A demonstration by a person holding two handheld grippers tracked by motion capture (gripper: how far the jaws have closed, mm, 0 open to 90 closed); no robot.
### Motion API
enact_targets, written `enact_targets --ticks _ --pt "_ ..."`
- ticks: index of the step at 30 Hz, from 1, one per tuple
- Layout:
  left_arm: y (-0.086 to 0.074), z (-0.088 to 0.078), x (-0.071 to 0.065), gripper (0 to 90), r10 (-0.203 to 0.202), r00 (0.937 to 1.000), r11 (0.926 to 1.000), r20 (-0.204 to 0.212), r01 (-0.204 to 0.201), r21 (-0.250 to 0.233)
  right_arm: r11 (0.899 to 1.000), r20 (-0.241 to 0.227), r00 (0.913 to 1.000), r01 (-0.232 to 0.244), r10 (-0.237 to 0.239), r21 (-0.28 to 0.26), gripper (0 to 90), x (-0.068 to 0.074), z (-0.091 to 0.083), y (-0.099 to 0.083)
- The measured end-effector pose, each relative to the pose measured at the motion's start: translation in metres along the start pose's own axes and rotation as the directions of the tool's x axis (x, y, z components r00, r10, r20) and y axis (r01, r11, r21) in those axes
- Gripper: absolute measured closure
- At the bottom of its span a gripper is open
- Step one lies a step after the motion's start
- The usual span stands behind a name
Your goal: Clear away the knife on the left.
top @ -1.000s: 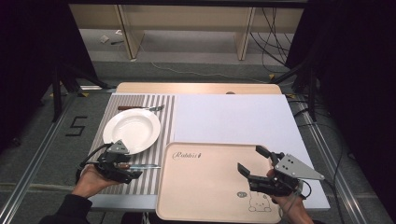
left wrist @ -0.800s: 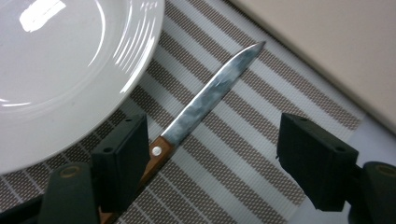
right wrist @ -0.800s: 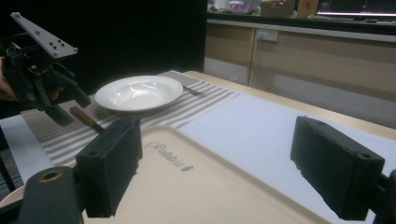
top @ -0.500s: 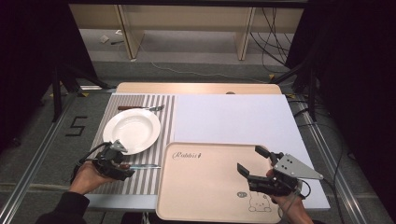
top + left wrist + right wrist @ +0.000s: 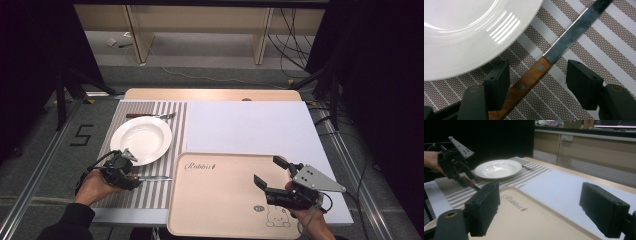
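1. The left gripper (image 5: 537,82) points down at the striped placemat (image 5: 599,42), and its jaws have just been closing. They straddle the wooden handle of the knife (image 5: 544,67), with a clear gap on the right side; the left pad (image 5: 499,85) sits just beside the handle, and contact cannot be told. No squeeze on the handle shows.
2. The knife lies flat on the placemat. Two rivets show in the handle between the jaws, and the steel blade runs away from them.
3. In the high view the knife (image 5: 152,178) lies at the near edge of the placement, its blade pointing right toward the beige tray (image 5: 220,200), with the left gripper (image 5: 121,171) over its handle end.
4. The white plate (image 5: 461,30) sits just beside the knife, on the far side of it; the plate (image 5: 141,140) rests on the placemat, empty.
5. A fork (image 5: 150,116) lies at the far edge of the placemat, beyond the plate.
6. The right gripper (image 5: 539,210) has its jaws spread wide with nothing between them, held above the tray (image 5: 529,220).
7. In the high view the right gripper (image 5: 276,176) hovers over the tray's near right part, well apart from the knife.
8. The tray carries the word "Rabbit" and a small cartoon figure, and lies partly on a white mat (image 5: 250,125) to the right of the placemat.
9. From the right gripper view, the left gripper (image 5: 466,178) shows far off at the left, tipped down over the placemat near the plate (image 5: 497,168).
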State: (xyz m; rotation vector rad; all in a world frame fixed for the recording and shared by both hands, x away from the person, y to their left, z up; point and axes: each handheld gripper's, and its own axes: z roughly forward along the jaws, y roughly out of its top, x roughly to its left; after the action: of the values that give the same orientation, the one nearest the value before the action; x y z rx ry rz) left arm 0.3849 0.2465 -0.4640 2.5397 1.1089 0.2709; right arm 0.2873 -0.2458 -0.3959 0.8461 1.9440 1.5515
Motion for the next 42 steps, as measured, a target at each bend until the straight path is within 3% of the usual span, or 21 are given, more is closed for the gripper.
enact_targets --ticks 8,17,23,30,34,37,38,42 --pt "0.002 0.007 0.011 37.5 -0.028 0.9991 0.9992 0.033 0.027 0.03 1.0 -0.003 1.0 0.001 -0.001 0.005 17.6 0.001 0.0 0.0" --pt "0.005 0.003 0.011 50.0 -0.058 0.9961 0.995 0.067 0.052 0.086 1.0 -0.003 1.0 0.002 -0.002 0.006 17.7 0.001 0.0 0.0" --pt "0.007 0.002 0.008 57.3 -0.018 0.9987 0.9925 0.047 0.012 0.121 1.0 -0.005 1.0 0.004 -0.004 0.005 17.7 0.001 0.0 0.0" --pt "0.01 0.002 0.003 68.7 0.022 0.9981 0.9878 0.058 -0.03 0.153 1.0 -0.005 1.0 0.006 -0.006 0.006 17.7 0.001 0.001 0.0" --pt "0.013 0.002 -0.002 75.2 0.074 0.9953 0.9799 0.062 -0.085 0.181 1.0 -0.005 1.0 0.004 -0.004 0.006 17.7 0.001 0.001 0.0" --pt "0.014 0.002 -0.002 76.3 0.071 0.9953 0.9788 0.066 -0.082 0.187 1.0 -0.005 1.0 0.005 -0.005 0.006 17.7 0.001 0.001 0.0" --pt "0.014 0.001 -0.001 76.4 0.06 0.9937 0.9798 0.094 -0.077 0.185 1.0 -0.005 1.0 0.005 -0.005 0.006 17.6 0.001 0.001 0.0" --pt "0.014 0.001 -0.001 76.6 0.047 0.9903 0.983 0.131 -0.07 0.17 1.0 -0.005 1.0 0.004 -0.004 0.007 17.7 0.001 0.0 0.0"
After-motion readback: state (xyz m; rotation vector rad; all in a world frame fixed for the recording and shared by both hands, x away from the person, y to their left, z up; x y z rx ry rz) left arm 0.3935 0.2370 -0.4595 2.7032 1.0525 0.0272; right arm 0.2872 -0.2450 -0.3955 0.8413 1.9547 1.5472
